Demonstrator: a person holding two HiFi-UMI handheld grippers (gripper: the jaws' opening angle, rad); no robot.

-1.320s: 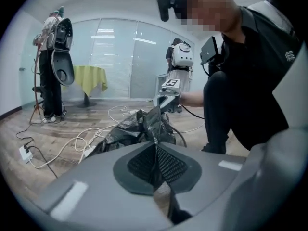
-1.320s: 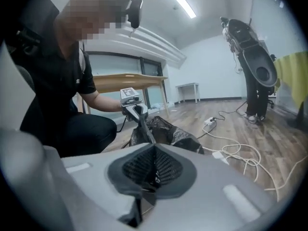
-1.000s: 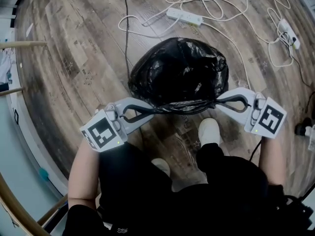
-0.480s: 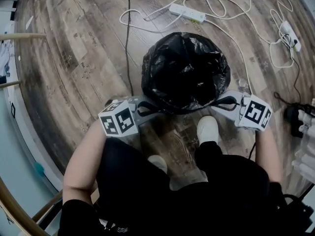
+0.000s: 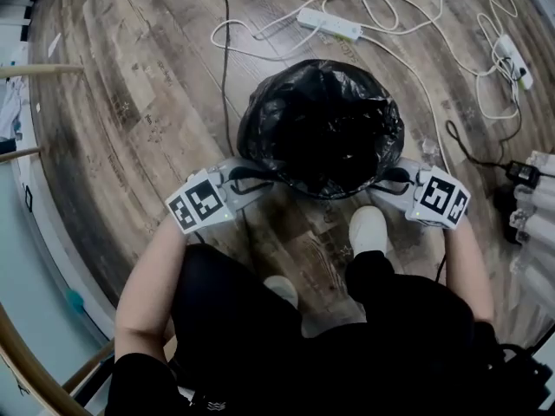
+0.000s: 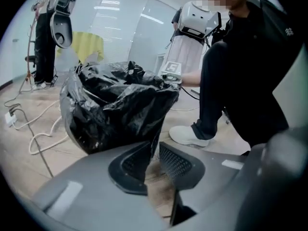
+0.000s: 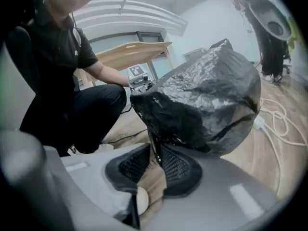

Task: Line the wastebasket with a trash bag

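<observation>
A black trash bag [image 5: 321, 124] is draped over the wastebasket and hides it completely; its mouth gapes upward. My left gripper [image 5: 260, 178] is at the near-left of the rim and my right gripper [image 5: 386, 178] at the near-right. In the left gripper view the left gripper [image 6: 153, 150] has its jaws opening, with a thin fold of the bag [image 6: 115, 109] hanging in the gap and floor showing beside it. In the right gripper view the right gripper [image 7: 156, 153] also has its jaws opening, around a narrow strip of the bag [image 7: 207, 105].
The person's white shoes [image 5: 368, 230] [image 5: 279, 291] stand just behind the basket. A white power strip [image 5: 326, 24] and looping cables lie on the wooden floor beyond it, another strip [image 5: 509, 59] at the right. Wooden rails [image 5: 35, 72] run along the left edge.
Both grippers have sunk beside the basket, drawing the bag's near edge down over the rim. The taut band of film between them is gone, and both pairs of jaws have parted slightly.
</observation>
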